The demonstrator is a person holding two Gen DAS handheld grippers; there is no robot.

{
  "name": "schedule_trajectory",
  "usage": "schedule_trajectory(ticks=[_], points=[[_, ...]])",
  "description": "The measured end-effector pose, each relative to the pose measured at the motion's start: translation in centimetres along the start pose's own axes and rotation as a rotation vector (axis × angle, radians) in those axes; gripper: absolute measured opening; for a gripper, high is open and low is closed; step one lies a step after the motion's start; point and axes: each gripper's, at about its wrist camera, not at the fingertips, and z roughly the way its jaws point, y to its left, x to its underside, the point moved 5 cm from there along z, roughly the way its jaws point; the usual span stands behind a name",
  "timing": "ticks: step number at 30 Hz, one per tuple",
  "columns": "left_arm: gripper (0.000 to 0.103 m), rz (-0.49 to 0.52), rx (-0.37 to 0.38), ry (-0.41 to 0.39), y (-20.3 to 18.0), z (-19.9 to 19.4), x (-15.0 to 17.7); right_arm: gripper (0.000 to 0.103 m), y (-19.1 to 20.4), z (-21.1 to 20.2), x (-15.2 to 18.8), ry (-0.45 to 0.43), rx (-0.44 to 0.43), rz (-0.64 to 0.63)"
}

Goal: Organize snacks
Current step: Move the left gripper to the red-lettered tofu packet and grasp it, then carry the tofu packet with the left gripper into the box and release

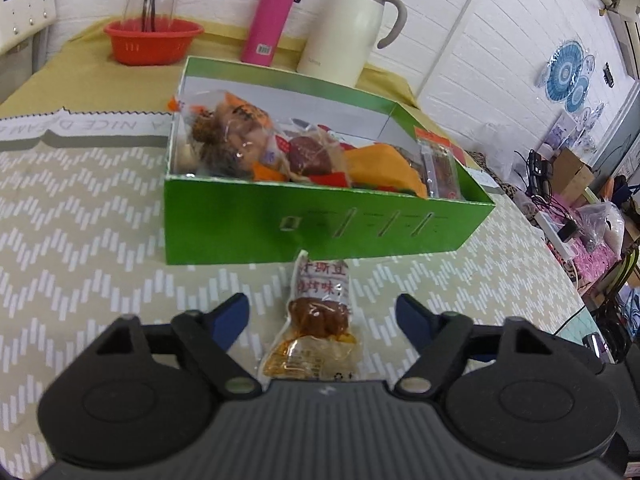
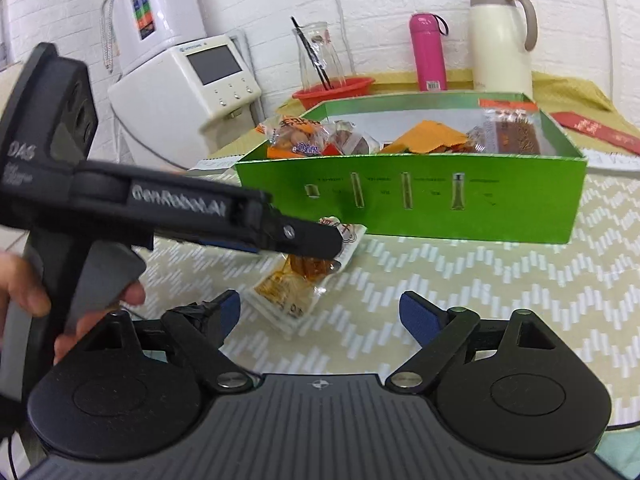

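A clear snack packet with brown food and red print lies on the tablecloth just in front of the green box. My left gripper is open, its blue pads either side of the packet, not touching it. In the right wrist view the left gripper's fingers hang over the same packet. My right gripper is open and empty, low over the table, right of the packet. The green box holds several wrapped snacks.
A red basket, a pink bottle and a cream thermos jug stand behind the box. A white appliance sits off the table's left. A red envelope lies at the back right. The table edge runs on the right.
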Motion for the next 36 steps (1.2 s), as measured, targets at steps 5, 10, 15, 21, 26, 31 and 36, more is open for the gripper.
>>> schedule_trajectory(ticks=[5, 10, 15, 21, 26, 31, 36], points=[[0.072, -0.019, 0.024, 0.016, 0.3, 0.5, -0.3, 0.103, 0.3, 1.9, -0.5, -0.004, 0.048, 0.042], [0.06, -0.042, 0.056, 0.059, 0.0, 1.4, -0.6, 0.103, 1.0, 3.0, -1.0, -0.014, 0.064, 0.03], [0.032, -0.038, 0.033, 0.056, 0.1, 1.1, -0.1, 0.078, 0.5, 3.1, -1.1, -0.019, 0.086, 0.001], [0.024, -0.029, 0.01, 0.045, -1.1, 0.2, 0.7, 0.062, 0.6, 1.5, -0.5, -0.026, 0.076, -0.01], [0.024, 0.008, 0.016, 0.018, -3.3, -1.2, 0.8, 0.055, 0.2, -0.7, -0.3, -0.058, 0.063, 0.021], [0.024, 0.064, 0.028, -0.049, -5.9, -3.3, -0.2, 0.054, 0.2, -3.5, -1.4, -0.139, 0.077, 0.013], [0.024, 0.118, 0.036, -0.147, -8.1, -5.5, -3.0, 0.054, 0.1, -5.7, -4.1, -0.24, 0.068, -0.005]])
